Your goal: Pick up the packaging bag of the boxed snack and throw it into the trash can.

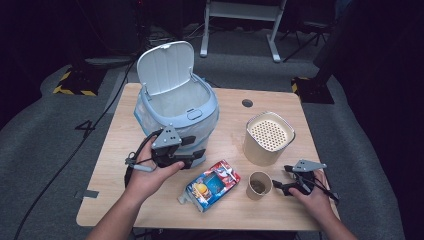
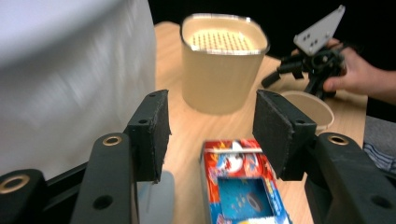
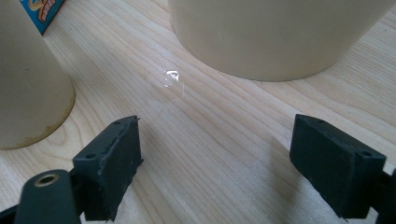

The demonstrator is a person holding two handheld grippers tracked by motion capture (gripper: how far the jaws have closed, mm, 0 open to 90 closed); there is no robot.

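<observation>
Two tools work here. Left tool (image 2: 208, 135), jaws spread and empty, hovers over the carton (image 1: 209, 185), seemingly lining up to grip it for the open bin (image 1: 176, 107) just behind. That carton lies flat on the table (image 1: 125, 145), red and blue. Right tool (image 1: 285, 179), also spread, rests right of the carton beside a paper cup (image 1: 259, 185).

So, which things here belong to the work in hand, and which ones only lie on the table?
In use:
- left gripper, open above the colourful carton
- white bin, lid up
- right gripper, open beside the paper cup

Lying about:
- beige container with perforated top
</observation>
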